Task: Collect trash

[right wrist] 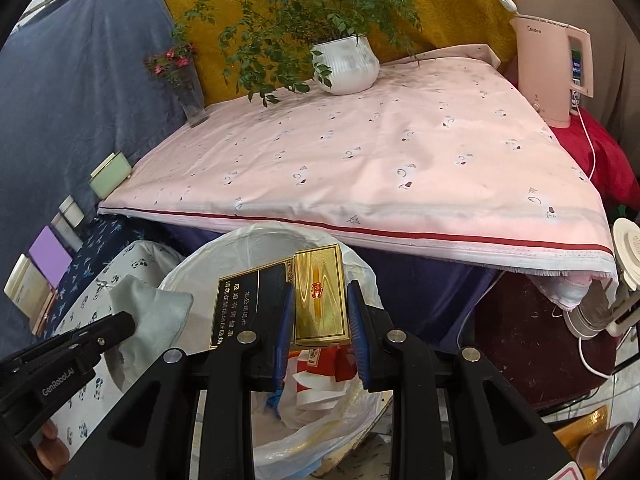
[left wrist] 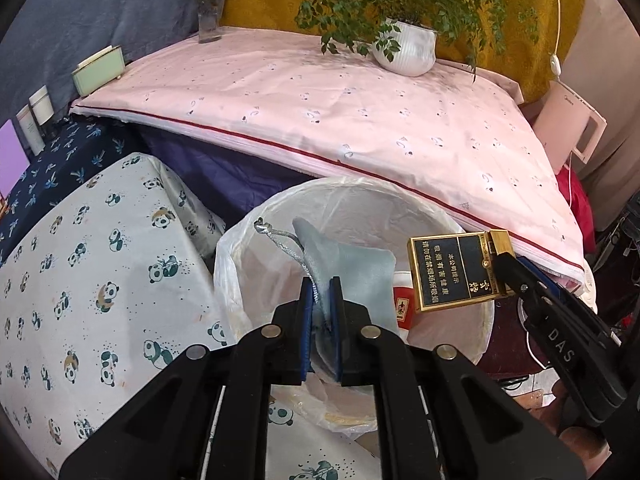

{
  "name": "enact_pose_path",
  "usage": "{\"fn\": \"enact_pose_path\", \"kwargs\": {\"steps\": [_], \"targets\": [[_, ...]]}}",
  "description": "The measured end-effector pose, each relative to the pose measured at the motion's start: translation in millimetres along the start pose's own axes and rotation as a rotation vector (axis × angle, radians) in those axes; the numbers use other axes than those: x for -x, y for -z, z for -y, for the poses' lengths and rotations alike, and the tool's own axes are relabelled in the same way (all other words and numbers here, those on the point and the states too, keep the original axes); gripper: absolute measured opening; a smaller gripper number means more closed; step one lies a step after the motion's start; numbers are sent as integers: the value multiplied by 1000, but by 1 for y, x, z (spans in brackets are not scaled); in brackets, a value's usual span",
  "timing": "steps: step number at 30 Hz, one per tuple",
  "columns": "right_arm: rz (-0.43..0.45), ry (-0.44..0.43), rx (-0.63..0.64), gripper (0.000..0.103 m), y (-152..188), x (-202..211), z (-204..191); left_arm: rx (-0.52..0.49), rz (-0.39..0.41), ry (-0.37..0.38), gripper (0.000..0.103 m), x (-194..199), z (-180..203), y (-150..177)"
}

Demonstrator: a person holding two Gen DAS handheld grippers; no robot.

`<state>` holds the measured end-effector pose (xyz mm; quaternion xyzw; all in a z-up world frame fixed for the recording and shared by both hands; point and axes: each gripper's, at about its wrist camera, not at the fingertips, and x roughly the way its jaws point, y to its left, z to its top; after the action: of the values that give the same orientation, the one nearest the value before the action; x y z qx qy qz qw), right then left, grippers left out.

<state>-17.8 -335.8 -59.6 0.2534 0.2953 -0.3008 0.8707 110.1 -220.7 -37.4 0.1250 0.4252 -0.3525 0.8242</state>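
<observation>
My left gripper [left wrist: 322, 300] is shut on a pale blue cloth pouch [left wrist: 352, 276] with a silver drawstring, held above the white bin [left wrist: 486, 320] lined with a clear bag. My right gripper [right wrist: 320, 316] is shut on a gold and black cigarette pack [right wrist: 320, 300], also over the bin [right wrist: 192, 264]. In the left wrist view the pack [left wrist: 452, 272] hangs at the right with the right gripper [left wrist: 502, 266] behind it. In the right wrist view the pouch [right wrist: 156, 312] and the left gripper [right wrist: 124, 326] show at the left. Red and white paper [right wrist: 320, 364] lies inside the bin.
A pink-clothed table [left wrist: 320, 112] stands just behind the bin, bearing a potted plant [left wrist: 408, 50], a flower vase [left wrist: 210, 12] and a green box [left wrist: 98, 70]. A panda-print covered block [left wrist: 80, 272] is left of the bin. A pink kettle [right wrist: 552, 68] stands at the table's right.
</observation>
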Motion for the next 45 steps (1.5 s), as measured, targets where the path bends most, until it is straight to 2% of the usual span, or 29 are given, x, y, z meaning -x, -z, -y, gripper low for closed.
{"fn": "enact_pose_path", "kwargs": {"steps": [4, 6, 9, 10, 11, 17, 24, 25, 28, 31, 35, 45], "targets": [[-3, -6, 18, 25, 1, -2, -8, 24, -13, -9, 12, -5, -5, 1], [-2, -7, 29, 25, 1, -3, -12, 28, -13, -29, 19, -5, -7, 1], [1, -11, 40, 25, 0, -2, -18, 46, -4, -54, 40, -2, -14, 2], [3, -13, 43, 25, 0, -1, -21, 53, 4, -63, 51, -1, -15, 2], [5, -14, 47, 25, 0, 0, -22, 60, 15, -71, 56, 2, -18, 2], [-3, -14, 76, 26, 1, -1, -33, 83, 22, -88, 70, 7, -25, 3], [-67, 45, 213, 26, 9, -23, -62, 86, 30, -125, 73, 15, -35, 12], [-68, 41, 220, 28, 10, -23, -64, 91, 28, -128, 74, 15, -37, 12], [-54, 23, 223, 46, 12, -16, -73, 109, 26, -137, 75, 16, -45, 15], [-50, 18, 234, 55, 14, -9, -79, 122, 25, -143, 77, 19, -52, 17], [-47, 17, 244, 62, 15, 0, -85, 137, 27, -149, 79, 24, -58, 22], [-44, 43, 295, 72, 18, 23, -95, 153, 38, -167, 85, 42, -65, 36]]}}
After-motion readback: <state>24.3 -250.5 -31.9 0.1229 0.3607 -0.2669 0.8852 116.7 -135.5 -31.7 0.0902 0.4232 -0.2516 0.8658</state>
